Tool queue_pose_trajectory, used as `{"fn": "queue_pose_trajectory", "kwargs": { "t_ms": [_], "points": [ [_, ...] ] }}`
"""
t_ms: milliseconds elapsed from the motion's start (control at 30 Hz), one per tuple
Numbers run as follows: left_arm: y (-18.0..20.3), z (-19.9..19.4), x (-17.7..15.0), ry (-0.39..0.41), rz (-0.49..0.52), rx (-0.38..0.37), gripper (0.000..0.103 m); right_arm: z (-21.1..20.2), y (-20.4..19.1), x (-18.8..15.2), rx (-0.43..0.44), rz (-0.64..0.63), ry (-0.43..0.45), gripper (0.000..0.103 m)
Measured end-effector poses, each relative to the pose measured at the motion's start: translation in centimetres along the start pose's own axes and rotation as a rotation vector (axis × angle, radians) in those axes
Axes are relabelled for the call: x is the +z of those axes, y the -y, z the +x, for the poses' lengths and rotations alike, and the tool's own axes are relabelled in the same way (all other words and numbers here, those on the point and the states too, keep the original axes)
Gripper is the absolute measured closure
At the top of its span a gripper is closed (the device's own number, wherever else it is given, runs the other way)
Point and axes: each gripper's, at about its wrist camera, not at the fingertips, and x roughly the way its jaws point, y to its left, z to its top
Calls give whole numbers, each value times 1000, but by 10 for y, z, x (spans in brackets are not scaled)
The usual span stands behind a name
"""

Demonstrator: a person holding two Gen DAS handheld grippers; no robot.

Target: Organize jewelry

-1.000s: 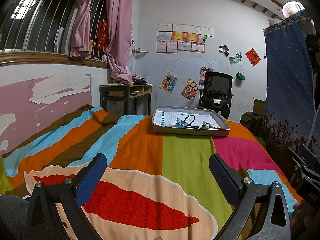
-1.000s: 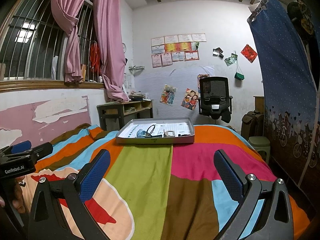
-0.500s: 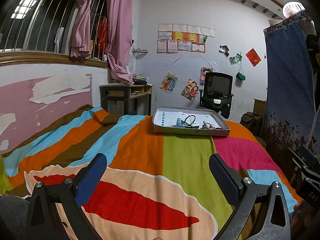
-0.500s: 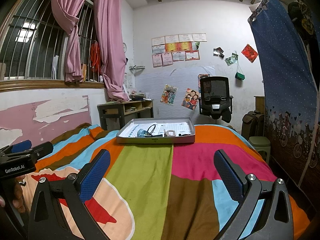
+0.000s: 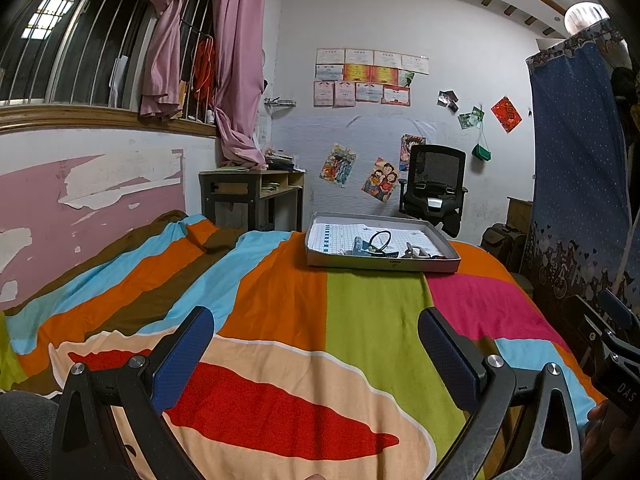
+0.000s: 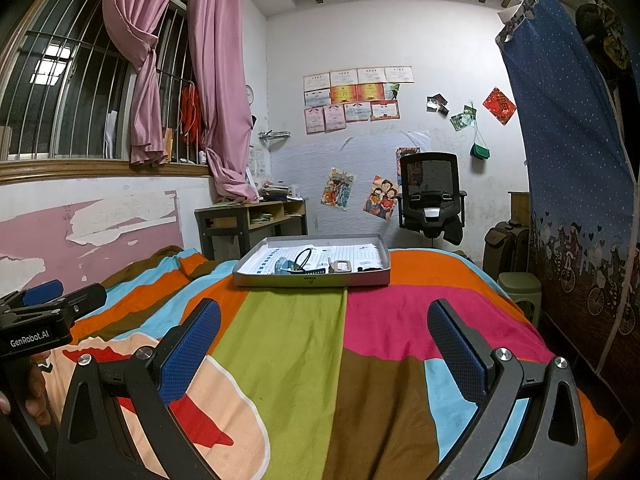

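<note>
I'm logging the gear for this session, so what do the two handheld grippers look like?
Both are black angular frames with silver bolts and textured blue pads on the fingers. The left gripper shows white GenRobot.AI lettering on its body in the right wrist view. The right gripper shows white letters DAS in the left wrist view. No cables or sleeves are visible.

R gripper [image 6: 324, 344] wide, tray [image 6: 312, 280] ahead
</note>
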Motion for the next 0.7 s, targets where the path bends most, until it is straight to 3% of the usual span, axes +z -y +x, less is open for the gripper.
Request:
{"fn": "queue_pose_trajectory", "kwargs": {
  "t_ms": [700],
  "points": [
    [0, 1, 0, -1, 5, -2, 0, 0, 0, 1, 0, 2, -1, 1]
  ]
}}
